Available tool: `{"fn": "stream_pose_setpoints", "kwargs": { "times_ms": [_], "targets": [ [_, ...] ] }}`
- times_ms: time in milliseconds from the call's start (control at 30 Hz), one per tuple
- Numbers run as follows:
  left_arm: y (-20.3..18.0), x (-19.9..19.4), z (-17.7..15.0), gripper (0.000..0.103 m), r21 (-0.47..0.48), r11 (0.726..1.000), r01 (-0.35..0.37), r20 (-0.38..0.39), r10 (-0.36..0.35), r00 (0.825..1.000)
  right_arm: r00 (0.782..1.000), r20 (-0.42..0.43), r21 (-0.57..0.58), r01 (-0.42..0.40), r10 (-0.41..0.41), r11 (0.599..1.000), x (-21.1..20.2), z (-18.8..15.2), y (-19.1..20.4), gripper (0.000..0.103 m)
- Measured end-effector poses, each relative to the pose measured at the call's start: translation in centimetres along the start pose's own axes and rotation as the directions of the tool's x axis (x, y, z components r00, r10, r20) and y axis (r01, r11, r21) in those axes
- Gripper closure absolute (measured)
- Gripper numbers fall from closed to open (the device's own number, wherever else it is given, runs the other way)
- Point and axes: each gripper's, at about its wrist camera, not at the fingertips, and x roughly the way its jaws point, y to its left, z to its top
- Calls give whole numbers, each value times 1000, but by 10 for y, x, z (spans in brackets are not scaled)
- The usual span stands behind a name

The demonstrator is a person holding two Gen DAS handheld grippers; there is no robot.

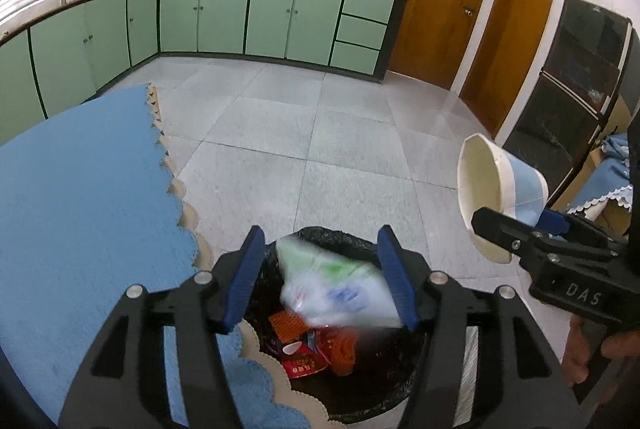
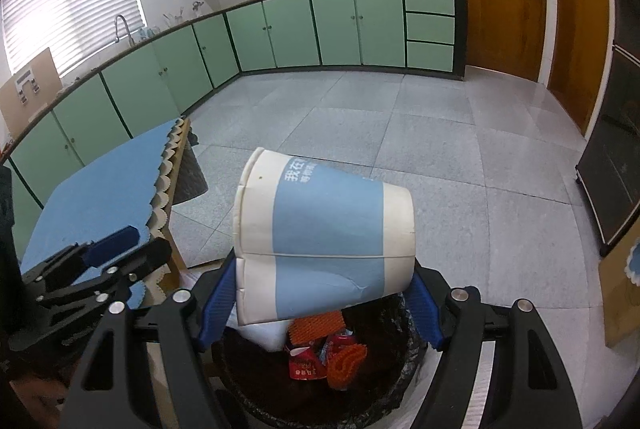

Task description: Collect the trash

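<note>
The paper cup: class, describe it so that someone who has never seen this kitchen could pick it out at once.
Find the black-lined bin on the grey tiled floor beside the blue-covered table. Just above its mouth, the right gripper holds the paper cup on its side, rim towards the table. It is the only white cup with a broad light-blue band; the trash below it is red and orange.

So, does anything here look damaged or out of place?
Only the paper cup between the right gripper fingers: its wall is creased and dented. It lies sideways above the lined bin. Nothing looks spilled.
</note>
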Motion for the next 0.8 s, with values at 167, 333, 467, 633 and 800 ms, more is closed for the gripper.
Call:
{"fn": "stream_pose_setpoints", "kwargs": {
  "times_ms": [167,333,467,633,800],
  "targets": [
    [3,-3,3,45,-15,1000,-10,6,10,1000,1000,-12,1,-3,3,1000,5,-2,0,30],
    [12,-11,9,44,-29,999,-44,33,45,998,998,-59,-1,10,-10,1000,20,-6,0,27],
    [17,-19,12,42,-36,997,-67,51,69,996,996,-85,8,22,-22,1000,27,-9,-1,21],
    [19,-26,14,37,-40,996,-85,64,87,994,997,-75,8,32,-32,999,21,-6,-1,21],
    [17,-35,14,26,-36,995,-95,79,97,992,998,-47,13,48,-47,999,9,0,-4,10]
  ]
}}
